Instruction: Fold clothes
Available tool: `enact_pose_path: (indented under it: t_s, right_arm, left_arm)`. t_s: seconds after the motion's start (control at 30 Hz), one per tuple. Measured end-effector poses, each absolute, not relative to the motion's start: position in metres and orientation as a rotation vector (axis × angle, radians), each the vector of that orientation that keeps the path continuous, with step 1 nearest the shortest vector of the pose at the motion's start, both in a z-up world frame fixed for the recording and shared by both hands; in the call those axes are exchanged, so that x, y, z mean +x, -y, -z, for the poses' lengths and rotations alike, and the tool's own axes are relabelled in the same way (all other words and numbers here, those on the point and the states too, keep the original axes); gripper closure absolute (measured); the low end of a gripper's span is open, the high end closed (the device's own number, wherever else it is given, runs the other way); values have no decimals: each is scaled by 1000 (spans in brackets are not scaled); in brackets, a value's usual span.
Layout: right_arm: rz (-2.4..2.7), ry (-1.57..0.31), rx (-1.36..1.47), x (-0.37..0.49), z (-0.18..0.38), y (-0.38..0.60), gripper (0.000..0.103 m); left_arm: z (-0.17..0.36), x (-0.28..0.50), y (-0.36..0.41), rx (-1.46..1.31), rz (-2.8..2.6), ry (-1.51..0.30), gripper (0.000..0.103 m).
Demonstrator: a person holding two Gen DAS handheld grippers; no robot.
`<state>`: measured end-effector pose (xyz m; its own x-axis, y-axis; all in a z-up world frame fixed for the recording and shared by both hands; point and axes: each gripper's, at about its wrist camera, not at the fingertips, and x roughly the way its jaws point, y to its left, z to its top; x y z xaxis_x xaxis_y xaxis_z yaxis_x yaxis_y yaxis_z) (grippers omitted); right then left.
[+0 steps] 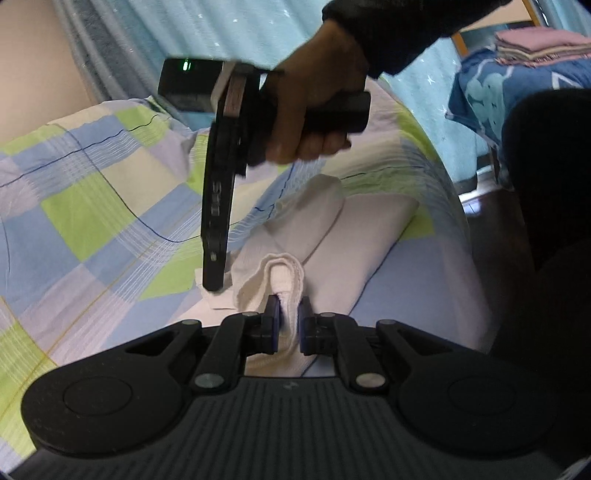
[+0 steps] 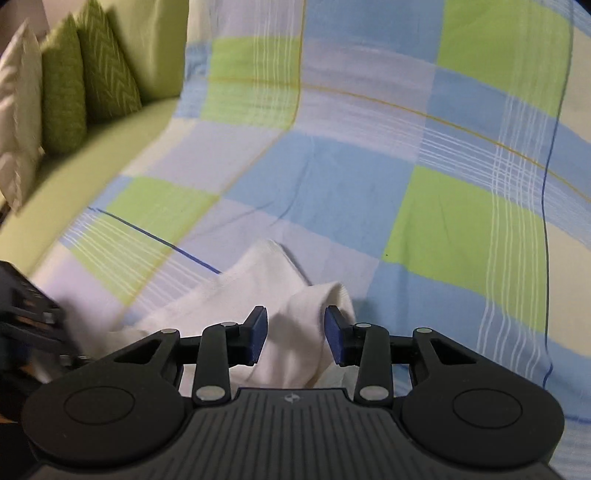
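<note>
Bed covered by a checked sheet (image 2: 332, 177): squares of green, blue, lilac and cream, thin white and dark lines crossing them. A white garment (image 1: 354, 236) lies on the sheet, bunched and partly rolled, directly ahead of both tongs. Beyond the right tongs and to their left, green cushions (image 2: 85, 77) and a cream one stand along the bed's far edge.

bed: covered by a checked sheet (image 2: 332, 177), blue, green, lilac
sofa: green sofa (image 2: 92, 155), cushions (image 2: 85, 74) lined up on it
curtain: light blue curtain (image 1: 240, 29) hung behind
corner: folded pink pile (image 1: 535, 48)
</note>
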<state>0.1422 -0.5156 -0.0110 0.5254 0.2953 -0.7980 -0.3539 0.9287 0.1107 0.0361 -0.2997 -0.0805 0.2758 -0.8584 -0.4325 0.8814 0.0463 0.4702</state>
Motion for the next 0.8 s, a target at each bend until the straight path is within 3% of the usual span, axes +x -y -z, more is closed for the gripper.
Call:
enact_pose_path:
  t_s: [0.1, 0.13, 0.17, 0.27, 0.33, 0.4, 0.8]
  right_arm:
    - [-386, -955, -84, 145, 19, 509, 66]
    - [-393, -953, -72, 145, 19, 510, 82]
    - [-401, -952, -60, 145, 18, 511, 91]
    - [-553, -911, 23, 138, 7, 518, 91]
    - [-701, -917, 75, 138, 2, 521, 88]
    - [-802, -952, 91, 144, 2, 521, 78]
    - [-632, -899, 71, 151, 0, 538, 64]
  left_arm:
    - [79, 37, 306, 734, 1328, -40, 96]
    - [79, 38, 306, 732, 1328, -39, 96]
    - [80, 38, 307, 729, 1328, -38, 96]
    - [79, 37, 305, 724, 1326, -36, 96]
    - [78, 38, 303, 712, 1329, -42, 96]
    - [79, 37, 303, 712, 1330, -45, 96]
    - [80, 41, 307, 680, 1315, -66, 96]
